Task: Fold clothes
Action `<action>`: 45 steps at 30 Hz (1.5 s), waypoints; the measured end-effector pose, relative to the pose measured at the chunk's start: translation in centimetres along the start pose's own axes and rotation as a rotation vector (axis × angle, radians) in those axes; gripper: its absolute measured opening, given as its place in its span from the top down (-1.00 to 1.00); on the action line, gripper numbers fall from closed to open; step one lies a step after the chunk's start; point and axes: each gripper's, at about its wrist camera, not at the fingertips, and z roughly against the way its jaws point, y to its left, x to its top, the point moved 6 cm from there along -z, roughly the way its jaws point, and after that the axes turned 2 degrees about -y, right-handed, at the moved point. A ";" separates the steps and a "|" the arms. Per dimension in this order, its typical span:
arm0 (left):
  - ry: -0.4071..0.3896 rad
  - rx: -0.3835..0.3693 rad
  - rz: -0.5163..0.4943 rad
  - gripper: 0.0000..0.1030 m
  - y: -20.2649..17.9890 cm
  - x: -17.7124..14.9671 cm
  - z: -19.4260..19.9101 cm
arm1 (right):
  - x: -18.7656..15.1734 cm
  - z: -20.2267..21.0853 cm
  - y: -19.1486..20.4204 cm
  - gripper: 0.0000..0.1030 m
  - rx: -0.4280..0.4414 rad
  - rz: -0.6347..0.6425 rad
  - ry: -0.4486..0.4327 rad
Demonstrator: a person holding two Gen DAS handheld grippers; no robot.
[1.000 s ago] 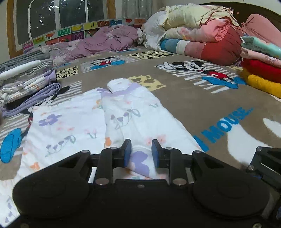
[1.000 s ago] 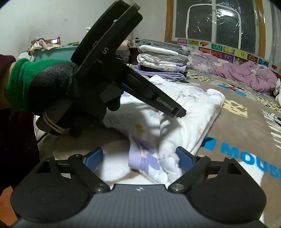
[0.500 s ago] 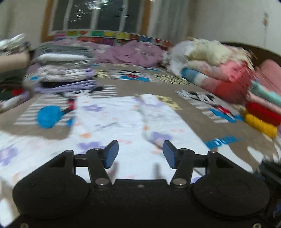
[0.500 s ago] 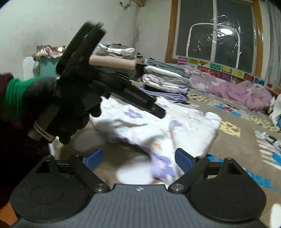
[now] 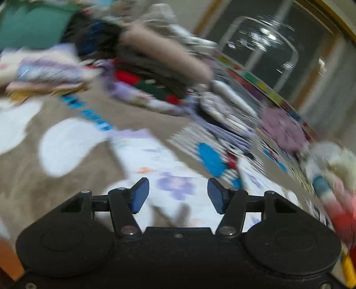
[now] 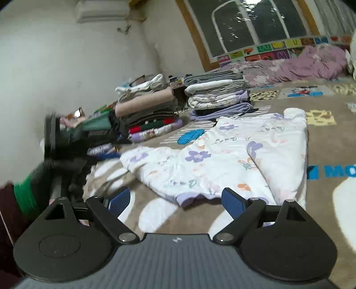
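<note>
A white pyjama garment with purple flowers (image 6: 233,155) lies partly folded on the brown cartoon blanket (image 6: 329,137), one purple-cuffed end nearest me. My right gripper (image 6: 175,197) hovers just before that cuff, open, with nothing between its blue pads. In the blurred, tilted left wrist view, my left gripper (image 5: 178,191) stands open over the garment (image 5: 173,177), its pads clear of the cloth. The right wrist view shows the left gripper (image 6: 53,144) as a dark blur at the far left, held by a black-gloved hand with a green cuff (image 6: 24,193).
Two stacks of folded clothes (image 6: 151,111) (image 6: 218,95) stand behind the garment, by the wall. Crumpled purple bedding (image 6: 300,64) lies under the window (image 6: 255,20). More clothes and a teal box (image 5: 31,24) show blurred in the left wrist view.
My left gripper let go of the garment's fold, opened, and swung away to the left while rolling. The garment's left part now lies spread out. My right gripper rose a little and tilted.
</note>
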 end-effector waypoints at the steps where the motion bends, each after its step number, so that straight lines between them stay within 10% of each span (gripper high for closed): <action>1: 0.004 0.011 0.034 -0.11 0.9 0.0 -0.2 | 0.0 -0.1 -0.2 -0.72 0.001 -0.019 -0.007; 13: -0.009 -0.037 0.329 0.06 5.1 1.2 -4.7 | 1.8 -0.2 -3.6 -0.72 0.016 -0.152 -0.114; 18: 0.004 -0.117 0.414 0.82 4.2 1.5 -5.4 | 2.9 0.0 -5.6 -0.72 0.016 -0.189 -0.160; 28: -0.099 -0.219 -0.102 0.85 -8.8 1.8 -1.1 | 4.5 -0.3 -9.2 -0.58 0.049 -0.309 -0.239; 45: -0.075 -0.433 -0.665 0.87 -25.7 -10.4 -1.0 | 4.6 0.0 -12.3 -0.71 0.193 -0.570 -0.318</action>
